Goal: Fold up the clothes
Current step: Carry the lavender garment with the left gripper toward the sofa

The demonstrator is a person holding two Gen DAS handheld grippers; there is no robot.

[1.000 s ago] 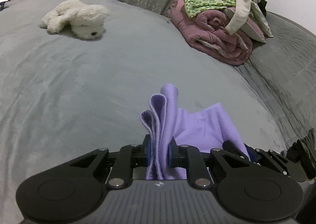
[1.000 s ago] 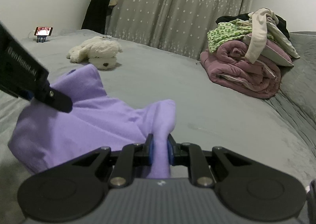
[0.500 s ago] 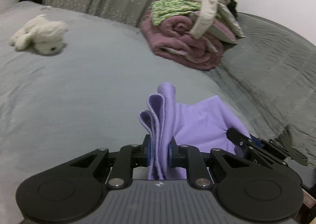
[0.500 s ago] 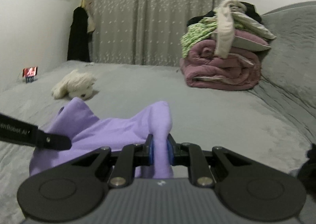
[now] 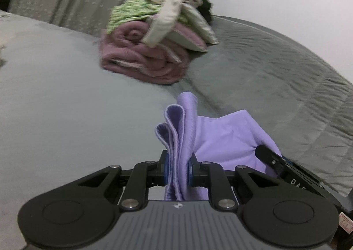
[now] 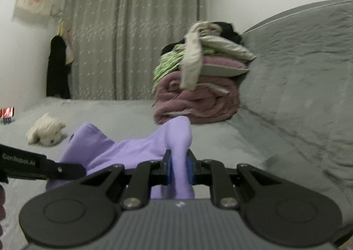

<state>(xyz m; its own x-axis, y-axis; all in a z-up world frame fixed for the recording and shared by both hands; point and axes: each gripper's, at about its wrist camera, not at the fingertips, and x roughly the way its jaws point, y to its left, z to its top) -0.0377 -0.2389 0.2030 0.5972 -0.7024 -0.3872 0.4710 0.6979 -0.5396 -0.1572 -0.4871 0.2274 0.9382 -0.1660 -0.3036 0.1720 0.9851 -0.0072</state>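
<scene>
Two grippers: left gripper (image 5: pixel 178 169) and right gripper (image 6: pixel 179 167) each clamp the purple garment (image 5: pixel 222 139)
Pile: folded laundry stack (image 6: pixel 198 86) at 12 o'clock
Toy: white plush dog (image 6: pixel 45 133) at 10 o'clock, well apart
Surface: grey bed (image 6: pixel 123 117)

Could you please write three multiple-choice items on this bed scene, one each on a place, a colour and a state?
1. Where does the green patterned cloth lie?
A. on top of the pink rolled blanket
B. beside the white plush toy
C. on the floor

2. What colour is the garment held in the grippers?
A. light purple
B. red
C. yellow

3. How do the left gripper and right gripper stand?
A. both open above the bed
B. both shut on the garment
C. only the left one shut on it

Answers:
1 A, it drapes over the blanket's top in both views.
2 A, lilac cloth shows in both views.
3 B, each view shows cloth pinched between blue pads.
</scene>
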